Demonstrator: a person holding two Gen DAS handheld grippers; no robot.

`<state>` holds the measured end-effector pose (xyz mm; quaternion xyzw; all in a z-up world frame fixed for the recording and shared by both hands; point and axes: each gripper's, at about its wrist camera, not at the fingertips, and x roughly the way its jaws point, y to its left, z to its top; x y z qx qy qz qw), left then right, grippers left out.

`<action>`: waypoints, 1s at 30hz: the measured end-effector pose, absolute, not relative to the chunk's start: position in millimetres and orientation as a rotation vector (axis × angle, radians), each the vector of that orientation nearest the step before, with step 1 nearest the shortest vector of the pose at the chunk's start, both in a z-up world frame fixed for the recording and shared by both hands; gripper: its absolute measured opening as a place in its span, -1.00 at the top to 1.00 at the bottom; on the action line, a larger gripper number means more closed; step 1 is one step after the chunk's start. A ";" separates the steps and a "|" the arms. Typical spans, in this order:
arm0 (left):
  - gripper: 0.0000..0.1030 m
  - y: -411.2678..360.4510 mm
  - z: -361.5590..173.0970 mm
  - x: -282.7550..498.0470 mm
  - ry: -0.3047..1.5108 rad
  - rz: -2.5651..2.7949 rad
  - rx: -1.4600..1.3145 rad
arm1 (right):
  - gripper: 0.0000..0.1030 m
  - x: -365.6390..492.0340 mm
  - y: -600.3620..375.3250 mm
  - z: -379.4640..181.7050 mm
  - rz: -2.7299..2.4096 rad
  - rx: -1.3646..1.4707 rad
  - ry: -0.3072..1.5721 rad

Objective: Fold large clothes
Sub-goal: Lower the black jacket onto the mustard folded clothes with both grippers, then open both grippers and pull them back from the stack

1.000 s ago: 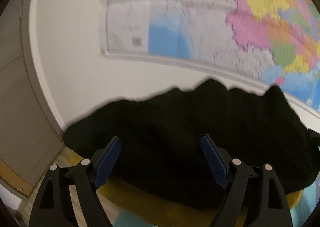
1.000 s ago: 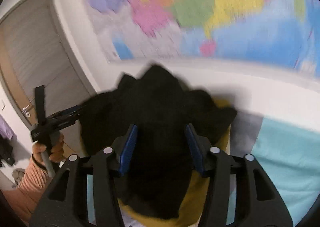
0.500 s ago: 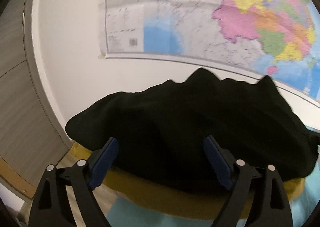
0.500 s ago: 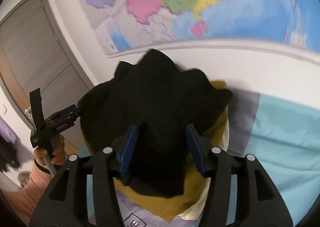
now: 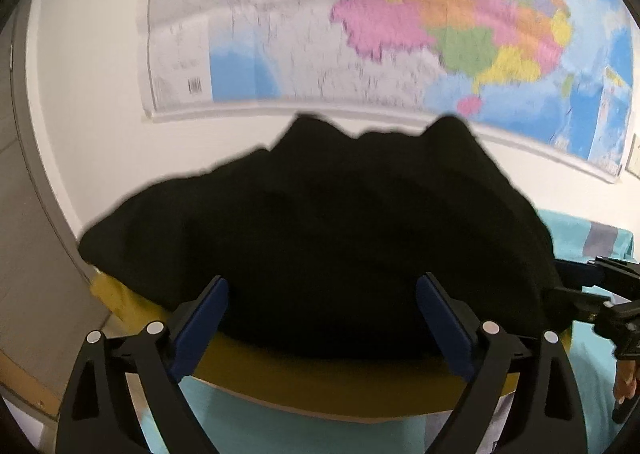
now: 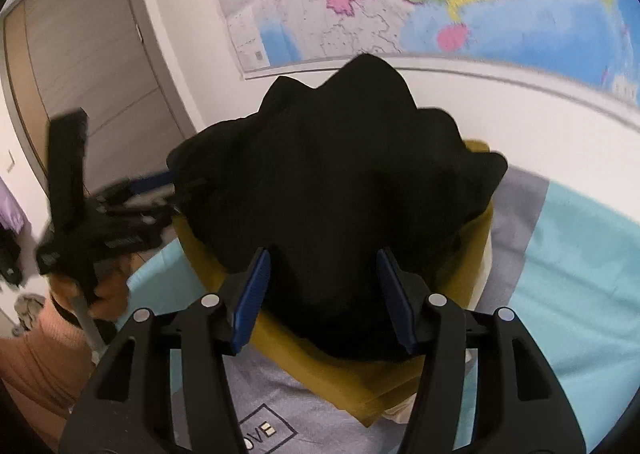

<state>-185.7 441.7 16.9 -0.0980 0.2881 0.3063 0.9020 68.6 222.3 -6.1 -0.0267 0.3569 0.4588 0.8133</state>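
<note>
A crumpled black garment (image 5: 320, 238) lies heaped on a mustard-yellow garment (image 5: 320, 378); both show in the right wrist view too, black (image 6: 332, 182) on yellow (image 6: 348, 374). My left gripper (image 5: 322, 328) is open, its blue pads either side of the black heap's near edge. My right gripper (image 6: 326, 296) is open too, its fingers flanking the heap's near edge. The right gripper shows at the left view's right edge (image 5: 592, 290), and the left gripper at the right view's left (image 6: 100, 222).
The clothes rest on a bed with a turquoise sheet (image 6: 580, 254) and a grey printed panel (image 6: 280, 414). A coloured map (image 5: 400, 26) hangs on the white wall behind. A grey door (image 6: 80, 74) stands at the left.
Both grippers have come closer to the pile and dropped a little. The right gripper has entered the left view at its right edge. Both stay open.
</note>
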 end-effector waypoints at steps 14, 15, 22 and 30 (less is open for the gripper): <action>-0.87 392.6 19.3 -207.1 0.549 0.670 -0.180 | -0.39 26.1 208.9 0.9 0.951 -0.088 0.638; -0.87 388.7 18.6 -209.4 0.548 0.675 -0.184 | -0.41 23.4 207.5 1.0 0.948 -0.093 0.631; -0.87 362.7 15.2 -225.8 0.538 0.706 -0.217 | -0.54 -3.1 193.3 0.5 0.938 -0.133 0.588; -0.87 338.4 17.1 -242.6 0.525 0.744 -0.228 | -0.80 -29.7 188.1 -3.8 0.940 -0.175 0.556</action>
